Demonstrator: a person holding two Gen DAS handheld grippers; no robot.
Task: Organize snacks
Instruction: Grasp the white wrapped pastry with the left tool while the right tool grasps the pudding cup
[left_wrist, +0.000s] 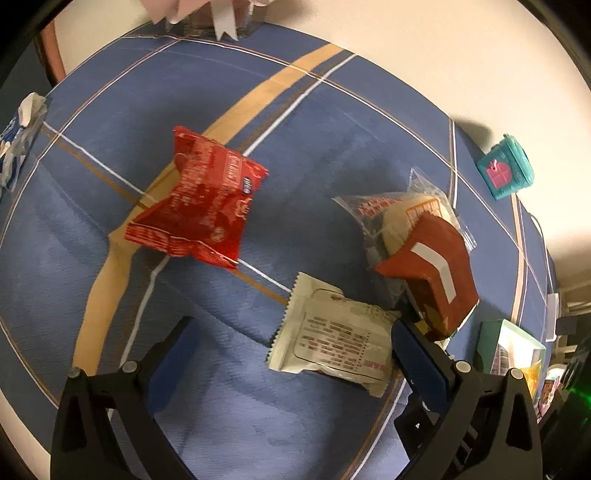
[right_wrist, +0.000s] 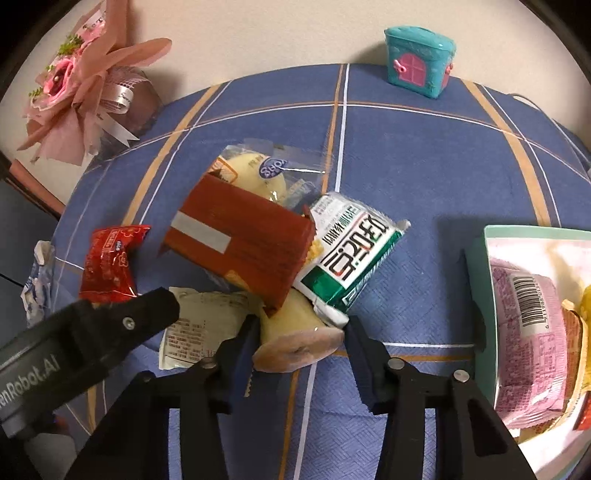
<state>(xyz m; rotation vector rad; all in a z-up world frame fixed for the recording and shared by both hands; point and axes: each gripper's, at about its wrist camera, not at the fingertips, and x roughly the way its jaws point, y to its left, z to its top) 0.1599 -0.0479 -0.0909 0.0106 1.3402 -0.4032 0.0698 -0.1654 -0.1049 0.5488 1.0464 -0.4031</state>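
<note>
- The right gripper (right_wrist: 297, 341) is pointing steeply down, its dark blue pads pressing both sides of a pale, tan-ended roll-shaped snack (right_wrist: 295, 338).
- At its 12 o'clock a brick-red carton (right_wrist: 240, 243) is leaning on a green-and-white packet (right_wrist: 351, 258); at 3 o'clock a mint-rimmed box (right_wrist: 476, 280) is holding a pink packet (right_wrist: 524, 332).
- The left gripper (left_wrist: 290, 352) is tilting down, jaws standing wide apart and empty, a cream sachet (left_wrist: 332, 332) touching its right pad.
- At its 11 o'clock a crumpled red foil packet (left_wrist: 199, 206) is lying on the blue striped tablecloth (left_wrist: 295, 155).

Left gripper (left_wrist: 291, 354) jaws spread wide; right gripper (right_wrist: 299, 341) jaws closed, both angled down.
</note>
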